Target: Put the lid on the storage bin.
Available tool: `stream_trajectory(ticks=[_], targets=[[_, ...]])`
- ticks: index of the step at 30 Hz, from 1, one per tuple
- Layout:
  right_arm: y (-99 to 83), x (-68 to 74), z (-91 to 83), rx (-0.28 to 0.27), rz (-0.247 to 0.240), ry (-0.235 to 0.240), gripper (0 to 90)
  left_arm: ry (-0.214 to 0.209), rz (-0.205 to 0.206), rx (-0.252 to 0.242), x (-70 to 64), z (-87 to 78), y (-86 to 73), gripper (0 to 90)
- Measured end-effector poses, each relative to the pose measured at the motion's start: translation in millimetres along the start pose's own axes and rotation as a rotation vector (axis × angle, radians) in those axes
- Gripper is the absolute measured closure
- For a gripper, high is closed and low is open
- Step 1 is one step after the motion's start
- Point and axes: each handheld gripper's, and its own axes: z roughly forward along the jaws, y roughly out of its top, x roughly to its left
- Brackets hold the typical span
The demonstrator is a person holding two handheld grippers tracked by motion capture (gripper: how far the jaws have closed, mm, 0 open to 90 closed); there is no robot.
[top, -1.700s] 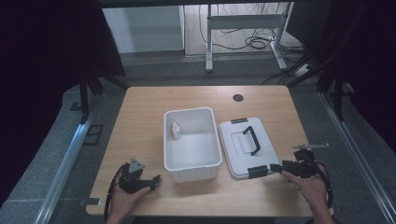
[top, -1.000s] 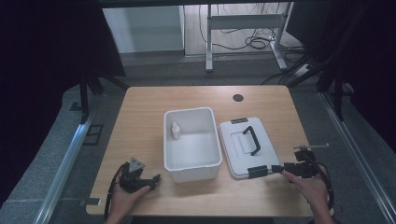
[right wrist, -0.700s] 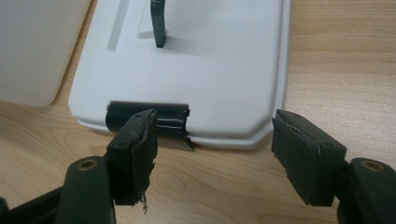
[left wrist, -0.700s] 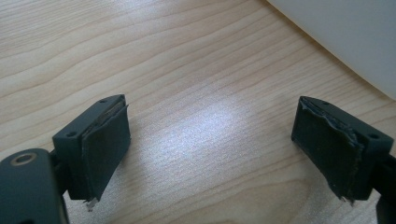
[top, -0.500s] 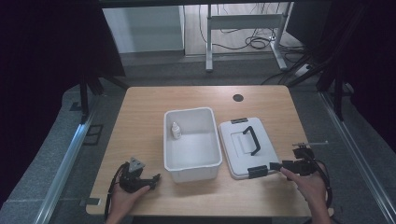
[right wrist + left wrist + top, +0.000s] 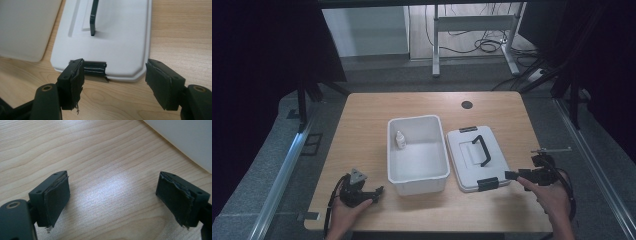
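A white open bin (image 6: pixel 431 167) stands mid-table with a small white bottle (image 6: pixel 400 140) inside, near its left wall. To its right a white lid (image 6: pixel 464 150) lies flat, with a black handle (image 6: pixel 482 149) and black latches. My right gripper (image 6: pixel 511 175) sits open just right of the lid's near corner. In the right gripper view it (image 6: pixel 113 75) points at the lid (image 6: pixel 120 37), whose near latch (image 6: pixel 95 68) is just beyond the left jaw. My left gripper (image 6: pixel 374 191) rests open on the wood left of the bin. It (image 6: pixel 112 192) holds nothing.
The wooden table (image 6: pixel 362 125) has a dark round hole (image 6: pixel 467 104) at the back right. The bin's wall (image 6: pixel 187 140) stands close beyond the left gripper. A grey floor and metal rails flank the table, and a desk frame with cables stands behind.
The right gripper has shifted only slightly beside the lid's near corner. The left gripper, bin and lid have not moved.
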Motion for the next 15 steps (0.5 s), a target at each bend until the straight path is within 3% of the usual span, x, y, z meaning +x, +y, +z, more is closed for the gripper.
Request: stream_trajectory(ticks=[9, 15], targets=[[14.7, 5.2, 0.6, 0.046, -0.005, 0.039, 32.5, 0.002, -0.003, -0.002, 0.0, -0.1, -0.1, 12.6], [30.8, 17.3, -3.7, 0.092, 0.013, 0.012, 33.6, 0.002, -0.003, -0.002, 0.0, -0.2, -0.2, 12.6]])
